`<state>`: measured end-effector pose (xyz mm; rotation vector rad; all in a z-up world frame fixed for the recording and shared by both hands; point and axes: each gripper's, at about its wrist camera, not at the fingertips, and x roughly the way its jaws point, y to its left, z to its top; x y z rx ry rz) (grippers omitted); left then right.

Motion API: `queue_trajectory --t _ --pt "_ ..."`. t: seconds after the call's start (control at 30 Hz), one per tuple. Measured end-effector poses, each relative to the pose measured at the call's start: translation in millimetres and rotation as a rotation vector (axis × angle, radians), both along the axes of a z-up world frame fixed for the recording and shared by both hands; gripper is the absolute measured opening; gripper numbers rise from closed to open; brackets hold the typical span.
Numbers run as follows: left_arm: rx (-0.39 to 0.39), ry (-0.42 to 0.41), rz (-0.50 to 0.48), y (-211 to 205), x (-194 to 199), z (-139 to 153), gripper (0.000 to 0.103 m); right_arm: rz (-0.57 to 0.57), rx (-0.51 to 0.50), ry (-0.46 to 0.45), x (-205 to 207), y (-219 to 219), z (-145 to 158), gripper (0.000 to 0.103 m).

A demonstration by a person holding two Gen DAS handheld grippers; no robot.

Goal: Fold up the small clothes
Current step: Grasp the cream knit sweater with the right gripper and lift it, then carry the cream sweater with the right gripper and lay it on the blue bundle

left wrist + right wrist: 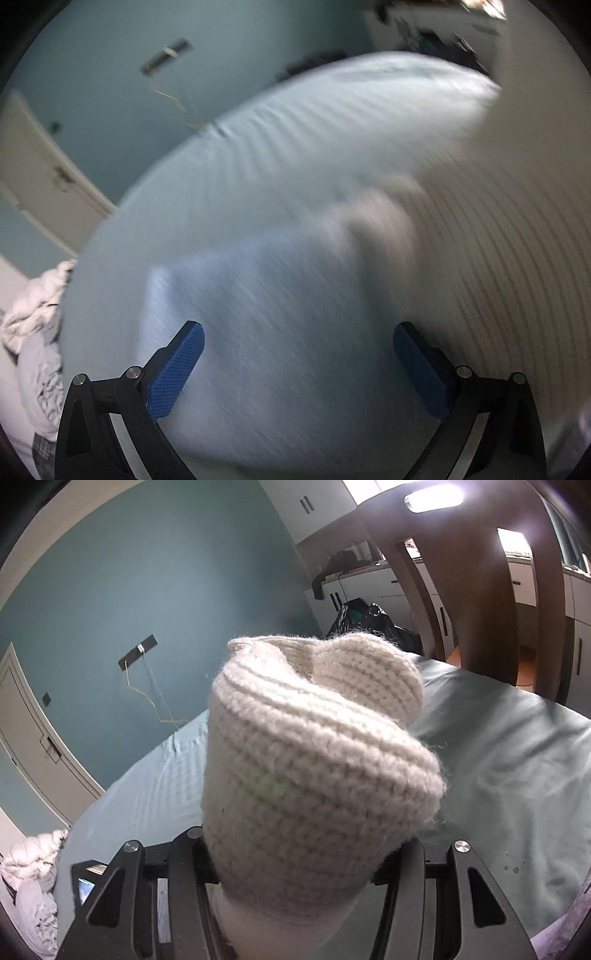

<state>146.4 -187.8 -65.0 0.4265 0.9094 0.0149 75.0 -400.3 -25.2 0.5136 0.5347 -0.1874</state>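
In the right wrist view a cream knitted piece point(314, 760), ribbed like a beanie or small sweater, fills the middle and rises from between the jaws. My right gripper point(295, 864) is shut on it; the fingertips are hidden under the knit. In the blurred left wrist view the same cream ribbed knit point(509, 229) hangs at the right. A light blue folded cloth point(266, 325) lies on the bed below my left gripper point(297, 363), which is open and empty, its blue pads point(177, 373) wide apart above that cloth.
A bed with a pale teal sheet point(517, 775) spreads under both grippers. A heap of crumpled pale clothes point(33, 878) lies at its left edge. Behind are a teal wall, a white door point(33, 738), a wooden post point(480, 583) and cabinets.
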Motion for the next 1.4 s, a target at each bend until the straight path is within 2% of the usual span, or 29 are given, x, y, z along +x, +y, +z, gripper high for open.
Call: queue_trajectory --t 0.07,0.2,0.3,0.4,0.5,0.57,0.63,0.7,0.77,0.87,0.93,1.03,1.1,1.17,1.27,1.4 --pt "-0.015 -0.021 0.03 2 21 8 0.103 -0.002 -0.002 -0.006 -2 1 1 0.048" --pt "-0.023 0.052 0.018 -12 66 -6 0.103 0.005 -0.036 -0.033 -8 10 6 0.048" --pt "-0.049 0.07 0.015 -18 78 -21 0.103 0.002 -0.012 -0.076 -16 11 9 0.048" --pt "-0.097 0.158 0.022 -16 83 -41 0.103 0.006 -0.029 -0.063 -14 16 6 0.048" --pt "-0.097 0.126 0.02 -12 70 -25 0.103 -0.011 -0.016 -0.054 -11 10 2 0.047" --pt "-0.081 0.089 0.007 -8 42 -11 0.103 -0.013 0.007 -0.056 -8 4 3 0.047" --pt "-0.067 0.085 -0.021 -7 22 -9 0.103 -0.012 0.004 -0.052 -6 4 3 0.047" --pt "-0.028 0.093 -0.051 -9 -5 -16 0.103 -0.01 -0.004 -0.051 -6 6 3 0.047" --pt "0.002 0.109 -0.043 -9 -17 -29 0.103 0.0 -0.011 -0.055 -6 9 4 0.047" --pt "-0.096 0.176 0.017 6 -10 -38 0.103 0.023 -0.06 -0.039 -7 20 2 0.047" --pt "-0.093 0.187 0.024 7 -11 -26 0.103 0.025 -0.094 -0.048 -9 25 4 0.047" --pt "-0.004 0.137 -0.054 10 -30 -1 0.103 0.034 -0.12 -0.058 -10 28 8 0.047" --pt "0.048 0.083 -0.068 22 -45 13 0.103 0.035 -0.16 -0.054 -10 34 8 0.047" --pt "0.059 0.041 -0.062 46 -60 27 0.103 0.042 -0.197 -0.055 -9 40 9 0.047" --pt "0.016 0.003 0.018 92 -74 41 0.103 0.054 -0.248 -0.057 -10 47 11 0.047" --pt "-0.106 0.052 0.142 153 -71 45 0.103 0.07 -0.328 -0.041 -6 56 11 0.047"
